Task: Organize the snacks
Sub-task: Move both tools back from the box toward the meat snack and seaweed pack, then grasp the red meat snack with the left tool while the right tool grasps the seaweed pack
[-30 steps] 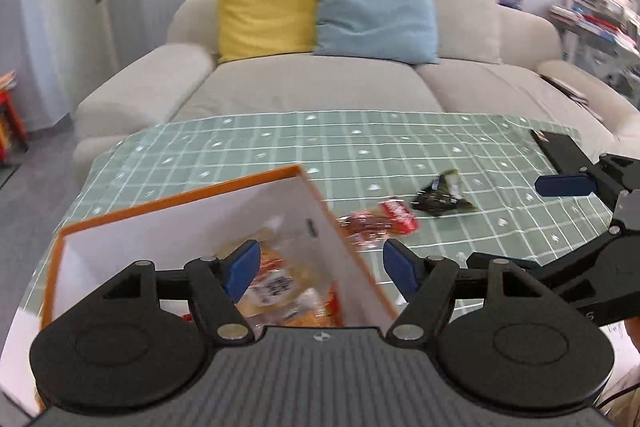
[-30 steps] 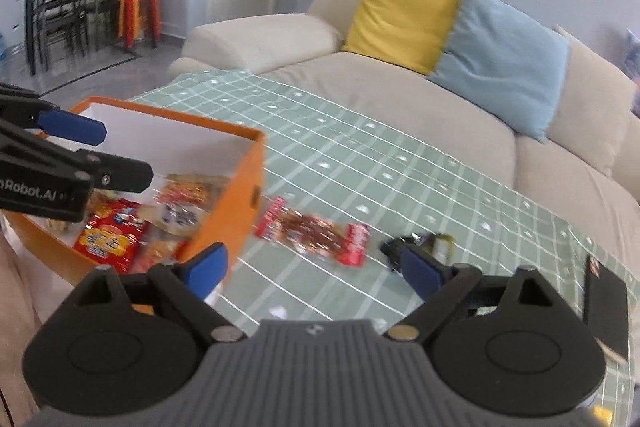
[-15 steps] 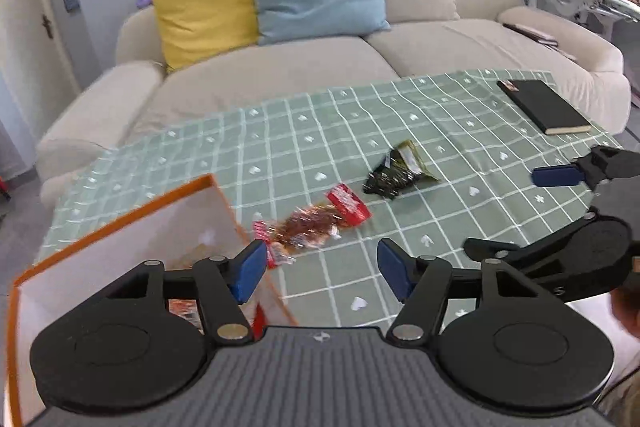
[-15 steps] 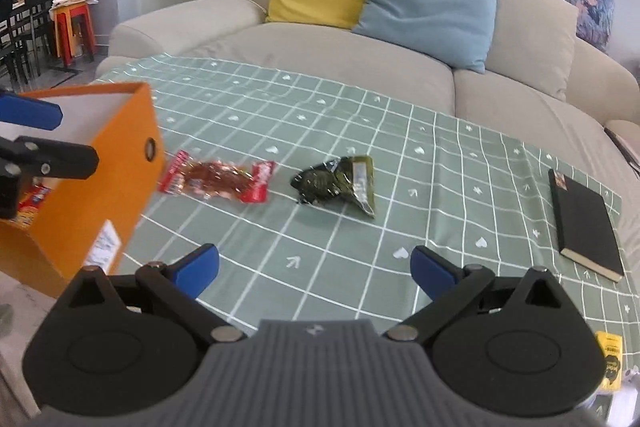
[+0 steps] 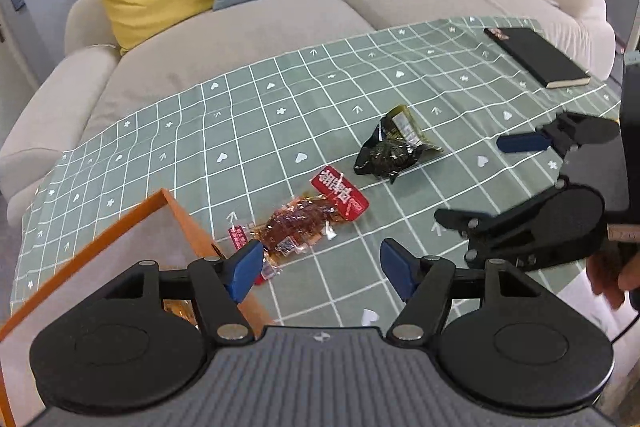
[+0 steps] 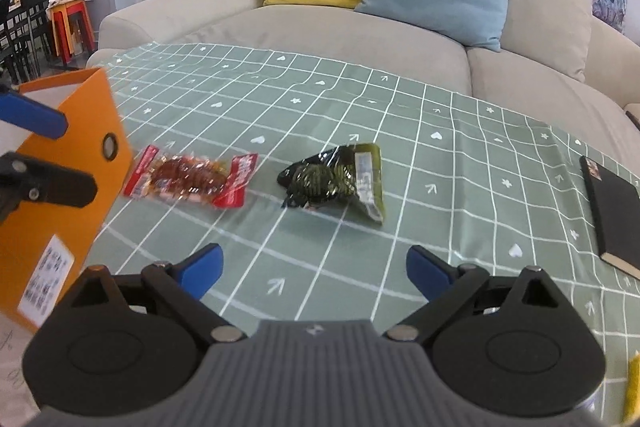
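- Two pairs of tongs hang over the bench, both spread wide and empty: the left tongs (image 5: 320,265) just above the near end of the red snack packet (image 5: 310,217), whose jaws have just been opening a little with nothing between them, and the right tongs (image 6: 314,267) short of the dark green snack packet (image 6: 334,181).
- Judging by that, the step in hand is the reach for the last loose snacks; each packet lies flat on the green checked cloth (image 6: 400,131), near the other but apart.
- Next move, as I judge it: lower each pair over its packet, pinch the thin crinkly wrapper at an edge, then carry it to the orange box (image 6: 60,163), which stands just beside the red packet.
- Inside the box little shows; only a scrap of wrapper is visible behind the left tongs, so how full it is cannot be told.
- Farther right a black notebook (image 5: 536,57) lies on the cloth, cut off in the right wrist view.
- Beyond the bench, a sofa (image 6: 320,27) with cushions.
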Motion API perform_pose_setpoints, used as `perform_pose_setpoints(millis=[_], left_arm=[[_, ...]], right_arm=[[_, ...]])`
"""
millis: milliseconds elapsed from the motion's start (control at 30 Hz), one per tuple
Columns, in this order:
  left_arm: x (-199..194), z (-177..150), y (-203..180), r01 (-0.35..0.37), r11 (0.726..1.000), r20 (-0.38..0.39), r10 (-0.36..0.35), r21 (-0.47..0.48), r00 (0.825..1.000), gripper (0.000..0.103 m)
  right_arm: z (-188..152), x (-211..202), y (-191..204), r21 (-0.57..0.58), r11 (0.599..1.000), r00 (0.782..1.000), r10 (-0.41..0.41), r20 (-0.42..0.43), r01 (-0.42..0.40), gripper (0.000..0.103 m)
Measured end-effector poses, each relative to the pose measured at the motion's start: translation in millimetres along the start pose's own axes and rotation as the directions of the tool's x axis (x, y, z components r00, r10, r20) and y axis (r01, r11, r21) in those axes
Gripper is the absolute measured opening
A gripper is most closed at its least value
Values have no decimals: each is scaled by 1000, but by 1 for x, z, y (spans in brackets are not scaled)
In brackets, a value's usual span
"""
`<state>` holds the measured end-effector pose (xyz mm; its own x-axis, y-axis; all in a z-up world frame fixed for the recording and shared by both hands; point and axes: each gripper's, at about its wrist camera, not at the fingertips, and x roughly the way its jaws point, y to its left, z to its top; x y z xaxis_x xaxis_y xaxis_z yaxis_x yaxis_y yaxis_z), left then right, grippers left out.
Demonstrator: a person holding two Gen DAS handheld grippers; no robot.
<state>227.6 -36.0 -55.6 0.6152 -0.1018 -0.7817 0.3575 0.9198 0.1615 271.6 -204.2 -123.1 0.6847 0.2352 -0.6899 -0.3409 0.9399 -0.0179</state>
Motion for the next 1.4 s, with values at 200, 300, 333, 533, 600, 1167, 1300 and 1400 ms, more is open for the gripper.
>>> perform_pose_setpoints(millis=[200,300,333,533,600,1167,1300,1400], left_arm=[[19,9,14,5,999,-49,-3,46,999,79],[29,13,20,3,998,-80,2,60,997,79],[32,15,22,9,998,-86,-3,62,996,79],[44,22,20,36,992,-114,-22,125,993,79],[52,25,17,59,986,-136,-37,159,990,79],[137,52,-1,128,928,-368,11,351,930,80],[148,52,-5,164,910,-420,12,381,908,83],[156,56,-7,163,893,-434,40,419,900,91]], right_arm=[[20,31,-3,22,1000,1000,19,12,-20,96],[35,45,2,11,1000,999,28,25,-28,96],[40,50,5,-1,1000,1000,19,24,-19,96],[54,85,6,-83,997,999,-5,-38,1,93],[53,94,5,-86,996,998,10,-68,-16,85],[29,92,-21,-82,991,989,94,-113,-104,63],[20,80,-24,-90,990,987,97,-125,-109,63],[15,74,-26,-86,991,986,94,-140,-106,63]])
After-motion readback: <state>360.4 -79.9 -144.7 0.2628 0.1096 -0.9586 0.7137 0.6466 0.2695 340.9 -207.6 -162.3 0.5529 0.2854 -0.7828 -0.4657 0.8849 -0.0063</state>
